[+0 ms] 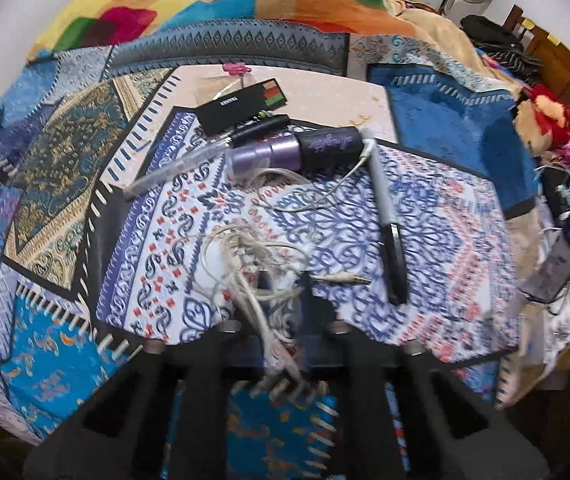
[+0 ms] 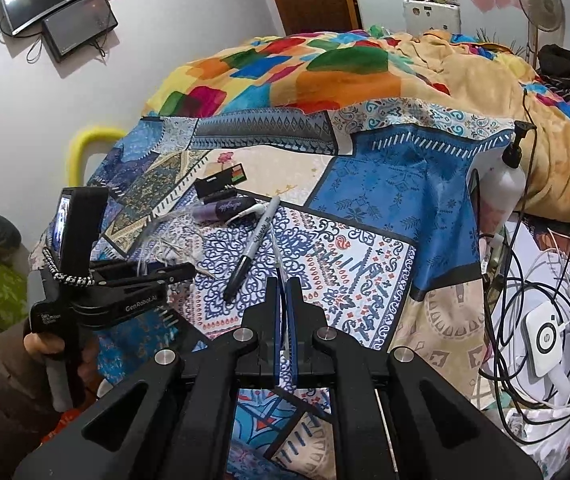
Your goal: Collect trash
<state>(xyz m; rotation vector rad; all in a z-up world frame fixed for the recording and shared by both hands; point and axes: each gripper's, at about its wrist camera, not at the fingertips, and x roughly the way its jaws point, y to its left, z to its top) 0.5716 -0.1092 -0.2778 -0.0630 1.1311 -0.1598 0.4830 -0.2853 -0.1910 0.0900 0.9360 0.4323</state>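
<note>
A tangle of white earphone cable (image 1: 253, 256) sits between the tips of the left gripper (image 1: 281, 280), its loops spilling forward and to the left of the tongs across the patterned bedspread (image 1: 425, 240), with the metal jack plug (image 1: 349, 279) poking out to the right of the fingertips. The left tongs appear clenched on the tangle, though blur over the tips leaves the firmness of the hold uncertain.

The right gripper (image 2: 284, 280) hangs over the same bedspread with its blue-padded jaws pressed nearly together and, as far as can be seen, nothing between them. Just ahead and to its left lies a black marker (image 2: 251, 246).

Beyond the cable, further ahead of the left tongs, sit a purple bottle with a black cap (image 1: 297, 150), a clear pen (image 1: 181, 168) and a black card (image 1: 241, 106).

The main risk from here looks to be the loose loops: one strand runs forward toward the bottle, and lifting the bundle could drag that bottle or the marker along, or snag the strand beneath them. A thin, springy cable pinched only in part may also slip free of the pads as it rises. On soft, rumpled fabric, anything tugged could roll off the bed's edge.
</note>
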